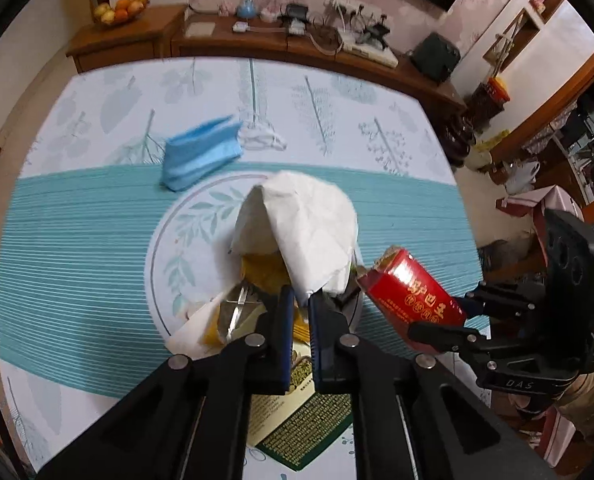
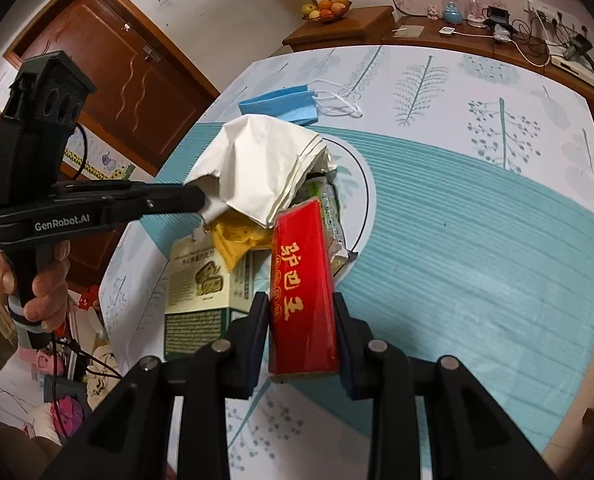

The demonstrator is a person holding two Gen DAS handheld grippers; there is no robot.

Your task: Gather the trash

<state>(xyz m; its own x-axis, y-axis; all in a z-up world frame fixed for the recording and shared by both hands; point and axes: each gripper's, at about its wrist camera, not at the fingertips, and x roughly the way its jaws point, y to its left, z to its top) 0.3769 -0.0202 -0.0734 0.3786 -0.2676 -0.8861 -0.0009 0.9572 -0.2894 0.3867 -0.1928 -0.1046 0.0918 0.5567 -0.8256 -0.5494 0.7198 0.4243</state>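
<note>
Carry both pieces clear of the table

Left gripper [image 1: 300, 300] pinches the white tissue [image 1: 301, 224] above the yellow wrapper [image 2: 233, 240]; lift slowly so it cannot tear. Right gripper [image 2: 301, 336] clamps the red box [image 2: 301, 292]; keep it level. The blue mask [image 1: 201, 152] lies beyond

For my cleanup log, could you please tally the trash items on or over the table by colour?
White: 1, tissue
Red: 1, carton
Blue: 1, face mask
Yellow: 1, wrapper
Green and cream: 1, box
Total: 5
</note>
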